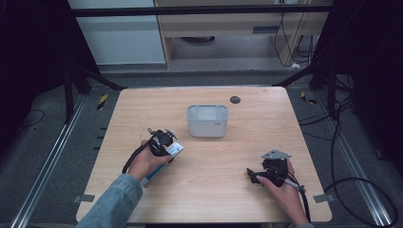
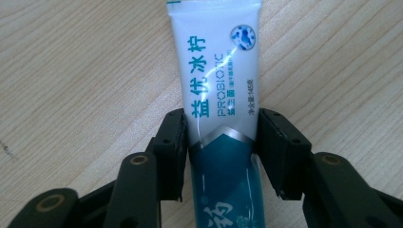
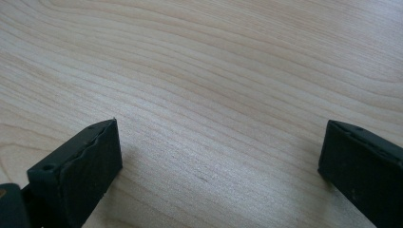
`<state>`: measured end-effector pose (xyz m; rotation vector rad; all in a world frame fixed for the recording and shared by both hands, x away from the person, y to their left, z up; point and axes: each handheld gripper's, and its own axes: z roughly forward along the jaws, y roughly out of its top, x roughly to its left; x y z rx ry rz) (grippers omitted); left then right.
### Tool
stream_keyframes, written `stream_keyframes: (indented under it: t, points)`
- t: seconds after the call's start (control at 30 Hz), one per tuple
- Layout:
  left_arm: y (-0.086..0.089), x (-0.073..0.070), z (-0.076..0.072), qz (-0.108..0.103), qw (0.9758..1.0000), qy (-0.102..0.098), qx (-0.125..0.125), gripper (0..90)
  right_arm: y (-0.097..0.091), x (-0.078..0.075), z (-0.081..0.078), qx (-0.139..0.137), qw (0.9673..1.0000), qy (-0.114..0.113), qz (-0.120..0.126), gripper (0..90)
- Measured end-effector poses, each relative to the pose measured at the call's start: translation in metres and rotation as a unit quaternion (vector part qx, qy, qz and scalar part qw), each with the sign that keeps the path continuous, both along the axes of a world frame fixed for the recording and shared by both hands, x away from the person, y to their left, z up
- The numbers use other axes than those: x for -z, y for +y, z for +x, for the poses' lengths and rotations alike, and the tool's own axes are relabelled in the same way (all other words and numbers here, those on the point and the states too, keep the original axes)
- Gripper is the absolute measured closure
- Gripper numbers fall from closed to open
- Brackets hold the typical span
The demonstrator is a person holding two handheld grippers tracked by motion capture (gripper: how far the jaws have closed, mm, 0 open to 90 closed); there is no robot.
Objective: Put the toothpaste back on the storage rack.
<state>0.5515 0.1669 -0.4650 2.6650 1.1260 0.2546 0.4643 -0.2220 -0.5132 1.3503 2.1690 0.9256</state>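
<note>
- Toothpaste tube (image 2: 221, 95), white above and teal below, sits clamped between the jaws of the left gripper (image 2: 221, 142), its flat sealed end pointing away from the hand.
- Right gripper (image 3: 218, 156) has its jaws spread wide over bare wooden table (image 3: 214, 71).
- Grey bin (image 1: 207, 120) stands just beyond the left gripper.

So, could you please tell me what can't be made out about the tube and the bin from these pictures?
- Tube: its cap end is cut off by the bottom edge in the left gripper view, and hidden under the left gripper and hand in the high view.
- Tube's small print: too small to read.
- Bin: its inside looks pale and blurred in the high view, so any contents can't be told.
</note>
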Motion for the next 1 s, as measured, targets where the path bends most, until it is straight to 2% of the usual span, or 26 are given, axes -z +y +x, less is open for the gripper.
stream_keyframes:
  t: [0.13, 0.2, 0.5, 0.7, 1.0]
  points:
    - [-0.0006, -0.0003, 0.0000, 0.001, 1.0000, 0.002, 0.002, 56.6, 0.0000, 0.0000, 0.0000, 0.000, 1.0000, 0.000, 0.000, 0.8]
    - [-0.0017, -0.0004, -0.0008, 0.003, 1.0000, 0.000, 0.006, 61.0, 0.0000, 0.0000, 0.0000, 0.000, 1.0000, 0.000, 0.000, 0.8]
    - [-0.0025, -0.0013, -0.0012, 0.005, 0.9999, 0.001, 0.015, 66.1, 0.0000, 0.0001, 0.0000, 0.000, 1.0000, 0.000, 0.000, 0.8]
    - [-0.0033, -0.0034, -0.0023, 0.010, 0.9995, 0.002, 0.030, 70.9, 0.0001, 0.0000, 0.0000, 0.000, 1.0000, 0.000, 0.001, 0.8]
    - [0.0019, -0.0077, -0.0038, -0.010, 0.9995, 0.005, 0.028, 77.6, 0.0002, -0.0002, -0.0001, 0.001, 1.0000, 0.001, 0.002, 0.8]
